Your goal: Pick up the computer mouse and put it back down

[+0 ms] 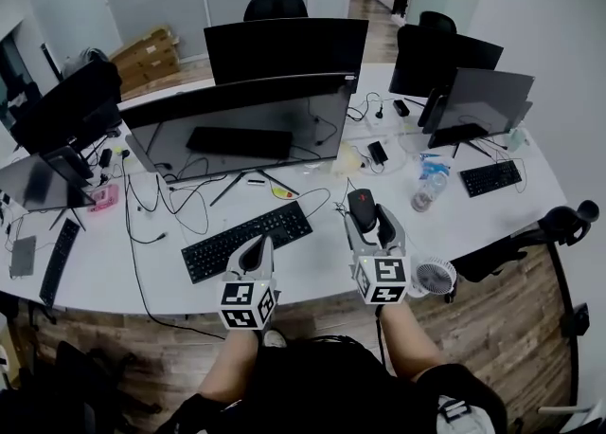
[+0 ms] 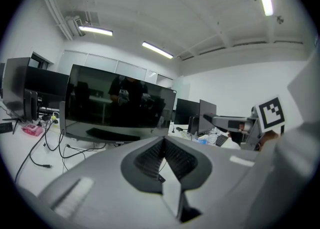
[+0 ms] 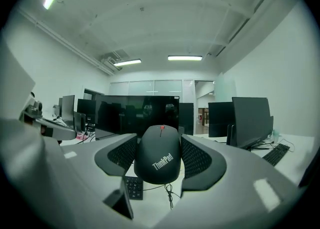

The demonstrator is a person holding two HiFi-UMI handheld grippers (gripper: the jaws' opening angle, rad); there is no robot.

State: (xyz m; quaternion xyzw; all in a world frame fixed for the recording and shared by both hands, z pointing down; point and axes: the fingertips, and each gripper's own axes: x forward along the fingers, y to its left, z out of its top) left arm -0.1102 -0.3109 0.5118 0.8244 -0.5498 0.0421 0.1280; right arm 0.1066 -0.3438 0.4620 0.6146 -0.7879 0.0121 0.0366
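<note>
The black computer mouse (image 1: pixel 361 205) with a red scroll wheel sits between the two jaws of my right gripper (image 1: pixel 369 221), right of the black keyboard (image 1: pixel 246 239). In the right gripper view the mouse (image 3: pixel 159 157) fills the gap between both ribbed pads (image 3: pixel 198 159) and hangs above the white desk; the right gripper (image 3: pixel 160 143) is shut on it. My left gripper (image 1: pixel 254 254) hovers over the keyboard's near edge with its jaws together. In the left gripper view, the left gripper (image 2: pixel 162 159) holds nothing.
A wide dark monitor (image 1: pixel 241 124) stands behind the keyboard, with loose cables (image 1: pixel 180 200) on the white desk (image 1: pixel 312 266). A water bottle (image 1: pixel 428 186) and a second keyboard (image 1: pixel 490 177) lie to the right. A small white fan (image 1: pixel 435 277) sits at the desk's front edge.
</note>
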